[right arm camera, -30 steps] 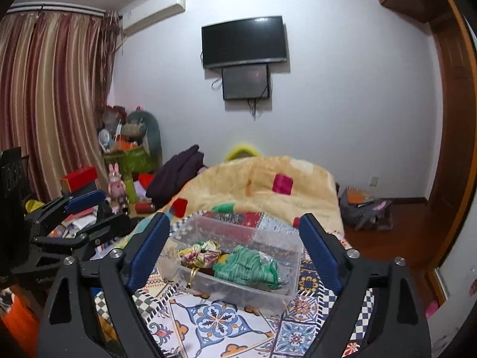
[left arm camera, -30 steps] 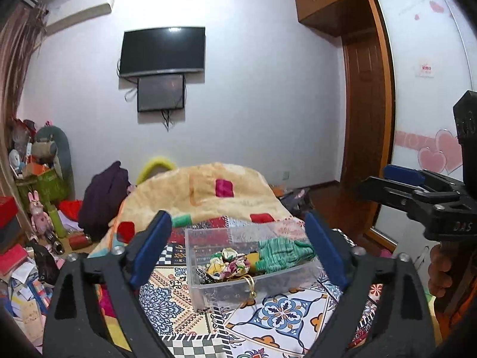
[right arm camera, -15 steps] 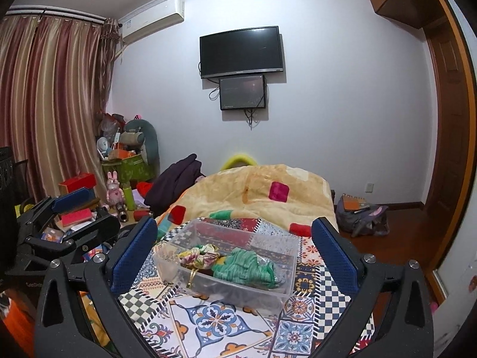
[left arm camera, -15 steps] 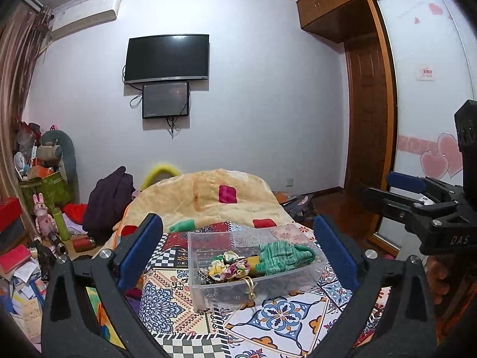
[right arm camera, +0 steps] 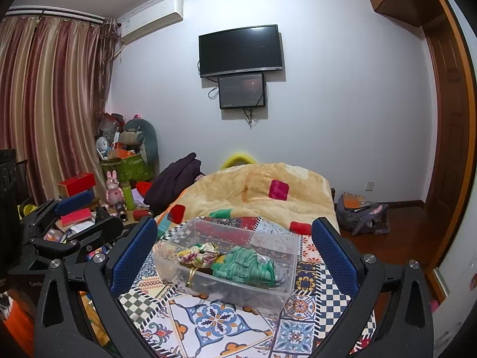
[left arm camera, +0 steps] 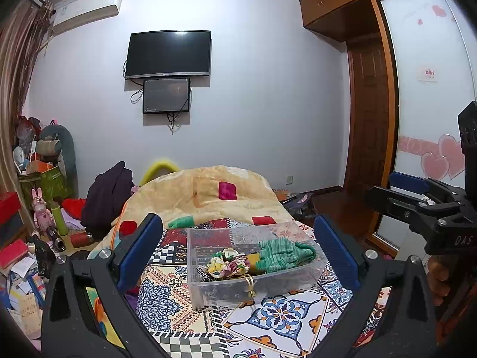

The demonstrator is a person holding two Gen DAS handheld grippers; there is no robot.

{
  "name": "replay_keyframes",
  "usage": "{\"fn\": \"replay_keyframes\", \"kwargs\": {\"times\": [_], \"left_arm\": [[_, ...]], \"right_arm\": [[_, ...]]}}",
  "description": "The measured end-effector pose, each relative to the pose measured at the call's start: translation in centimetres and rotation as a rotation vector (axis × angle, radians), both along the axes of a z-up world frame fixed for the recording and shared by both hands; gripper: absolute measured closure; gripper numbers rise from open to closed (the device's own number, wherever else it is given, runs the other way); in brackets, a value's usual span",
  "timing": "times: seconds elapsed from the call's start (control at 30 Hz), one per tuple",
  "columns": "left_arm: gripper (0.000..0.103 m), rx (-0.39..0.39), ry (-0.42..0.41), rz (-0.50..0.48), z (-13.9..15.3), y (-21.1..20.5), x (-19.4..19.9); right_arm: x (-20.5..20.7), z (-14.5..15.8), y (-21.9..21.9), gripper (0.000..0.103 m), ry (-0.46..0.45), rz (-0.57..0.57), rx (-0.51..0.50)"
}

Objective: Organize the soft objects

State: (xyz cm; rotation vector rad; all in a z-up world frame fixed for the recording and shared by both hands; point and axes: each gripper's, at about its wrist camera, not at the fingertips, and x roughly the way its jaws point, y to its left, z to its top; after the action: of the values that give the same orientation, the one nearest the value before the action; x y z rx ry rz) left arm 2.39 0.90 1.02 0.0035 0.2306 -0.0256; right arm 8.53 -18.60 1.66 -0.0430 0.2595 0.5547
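Note:
A clear plastic box (left arm camera: 208, 286) stands on the patterned bedspread. It holds a floral scrunchie (left arm camera: 226, 264), a green striped cloth (left arm camera: 283, 253) and a gold ring-like item (left arm camera: 250, 286). My left gripper (left arm camera: 238, 256) is open and empty, held back from the box. In the right wrist view the box (right arm camera: 280, 256) holds the same scrunchie (right arm camera: 198, 255) and green cloth (right arm camera: 247, 265). My right gripper (right arm camera: 234, 253) is open and empty. The right gripper also shows in the left wrist view (left arm camera: 417, 200); the left one shows in the right wrist view (right arm camera: 74, 217).
A beige quilt (left arm camera: 208, 191) is heaped behind the box. A dark coat (left arm camera: 107, 191) lies at the bed's left. Clutter, boxes and toys (right arm camera: 113, 185) crowd the floor on the left. A bag (right arm camera: 360, 214) sits on the wooden floor at the right. A wardrobe (left arm camera: 429, 119) stands at the right.
Both grippers have pulled back and tilted upward from the box, so more wall and ceiling show. Both stay open and empty. The box contents have not moved.

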Motion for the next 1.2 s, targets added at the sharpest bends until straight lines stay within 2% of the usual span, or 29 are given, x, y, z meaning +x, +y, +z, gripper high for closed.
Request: {"fn": "replay_keyframes", "kwargs": {"times": [1.2], "left_arm": [[0.0, -0.036, 0.008, -0.01, 0.6, 0.17, 0.23]], "right_arm": [[-0.17, 0.08, 0.02, 0.0, 0.0, 0.003, 0.004]]}}
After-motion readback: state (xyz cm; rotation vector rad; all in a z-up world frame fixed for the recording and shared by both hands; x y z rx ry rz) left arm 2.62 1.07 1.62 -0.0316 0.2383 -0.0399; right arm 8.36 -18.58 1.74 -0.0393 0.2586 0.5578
